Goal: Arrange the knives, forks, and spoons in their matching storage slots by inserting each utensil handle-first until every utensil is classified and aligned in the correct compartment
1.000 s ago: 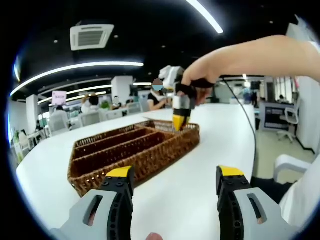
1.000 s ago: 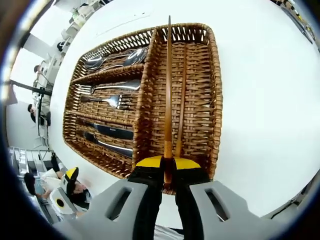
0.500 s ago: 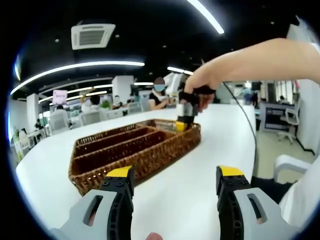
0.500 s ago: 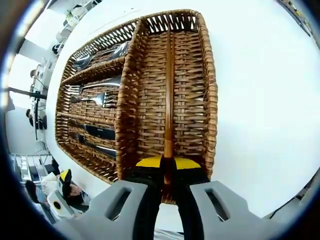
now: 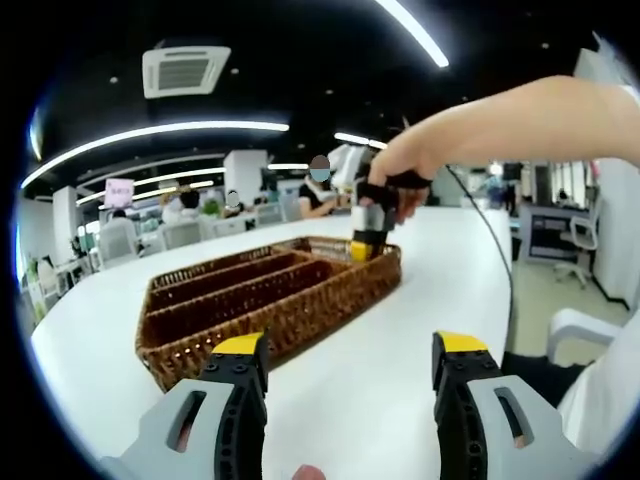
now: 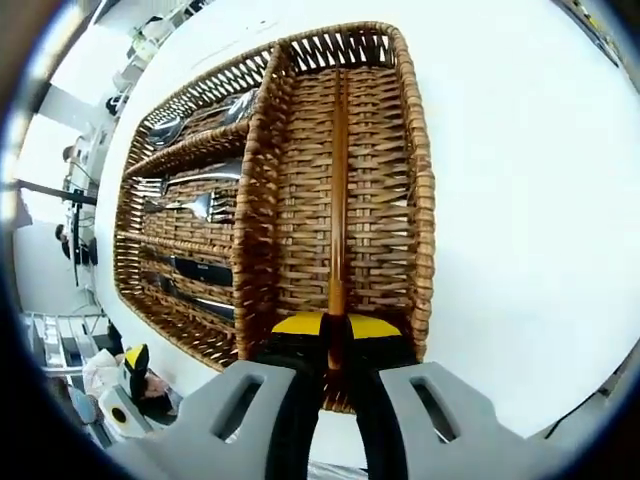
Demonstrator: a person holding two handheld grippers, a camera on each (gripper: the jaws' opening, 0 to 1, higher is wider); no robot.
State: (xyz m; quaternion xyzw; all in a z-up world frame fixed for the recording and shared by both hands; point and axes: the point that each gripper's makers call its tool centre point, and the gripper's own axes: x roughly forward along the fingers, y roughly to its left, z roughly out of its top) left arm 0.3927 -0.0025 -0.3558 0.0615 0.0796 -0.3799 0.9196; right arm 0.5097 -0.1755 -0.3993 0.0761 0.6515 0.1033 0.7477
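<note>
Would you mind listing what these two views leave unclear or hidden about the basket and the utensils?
- Left gripper view: the wicker basket is seen side-on; its walls hide the contents.
- Right gripper view: the knives are partly cut off by a divider, so their count is unclear.
- Right gripper view: the right gripper covers the near end of the wooden stick.
- Right gripper view: the spoons are small and blurred.

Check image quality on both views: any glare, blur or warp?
Left gripper view: ceiling strip lights blow out, fisheye bends them, background office soft; basket sharp. Right gripper view: white table is overexposed, basket rim bows outward, spoons glint, edges smear; the right tool is crisp.
</note>
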